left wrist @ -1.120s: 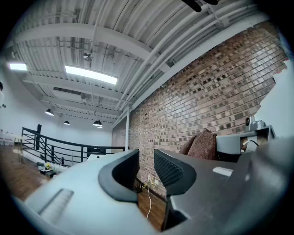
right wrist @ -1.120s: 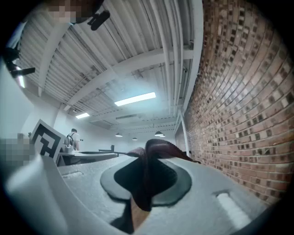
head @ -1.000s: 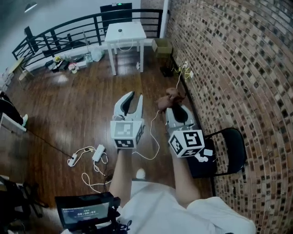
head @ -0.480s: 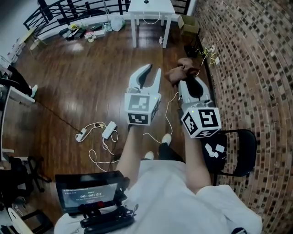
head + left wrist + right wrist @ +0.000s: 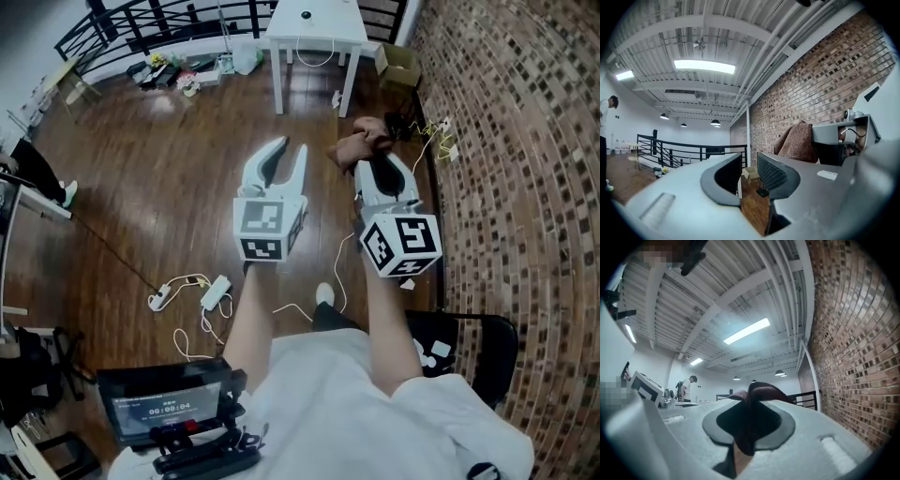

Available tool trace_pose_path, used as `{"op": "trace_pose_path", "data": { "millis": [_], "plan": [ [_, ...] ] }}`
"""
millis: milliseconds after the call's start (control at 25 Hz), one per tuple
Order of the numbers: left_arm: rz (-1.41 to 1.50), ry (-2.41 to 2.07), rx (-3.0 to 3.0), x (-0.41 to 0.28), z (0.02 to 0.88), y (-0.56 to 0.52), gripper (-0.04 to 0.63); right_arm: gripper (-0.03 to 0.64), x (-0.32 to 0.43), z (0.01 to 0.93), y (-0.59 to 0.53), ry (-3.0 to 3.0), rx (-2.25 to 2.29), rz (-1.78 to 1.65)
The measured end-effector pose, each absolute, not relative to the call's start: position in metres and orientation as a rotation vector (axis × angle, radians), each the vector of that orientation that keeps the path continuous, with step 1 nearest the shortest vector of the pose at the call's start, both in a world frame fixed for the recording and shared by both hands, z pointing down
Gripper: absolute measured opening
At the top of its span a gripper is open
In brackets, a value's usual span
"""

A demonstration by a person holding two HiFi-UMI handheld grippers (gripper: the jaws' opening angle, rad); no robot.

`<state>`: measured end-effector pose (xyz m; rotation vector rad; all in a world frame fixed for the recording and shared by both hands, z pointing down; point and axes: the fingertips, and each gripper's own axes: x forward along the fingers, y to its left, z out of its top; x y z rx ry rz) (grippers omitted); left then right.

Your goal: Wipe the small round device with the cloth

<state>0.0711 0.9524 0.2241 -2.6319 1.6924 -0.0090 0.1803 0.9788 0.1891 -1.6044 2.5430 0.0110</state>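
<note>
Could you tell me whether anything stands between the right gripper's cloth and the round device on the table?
Nothing visible: only floor lies between the right gripper with cloth and the device on the table.

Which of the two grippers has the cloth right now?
The right gripper, jaws clamped on the brown cloth; the left gripper has nothing between its jaws.
</note>
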Motion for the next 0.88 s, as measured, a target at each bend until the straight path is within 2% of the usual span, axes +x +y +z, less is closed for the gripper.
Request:
{"op": "trace_pose_path", "data": {
  "millis": [440,880],
  "plan": [
    [-0.007,1.789,-2.545,0.103,0.205,0.798,0.112,0.040,0.228,0.185,0.803,2.545,-1.521,-0.021],
    [-0.033,1.786,-2.581,0.067,0.229,0.670,0.112,0.040,0.190,0.218,0.677,2.565,-1.567,-0.078]
  ]
}}
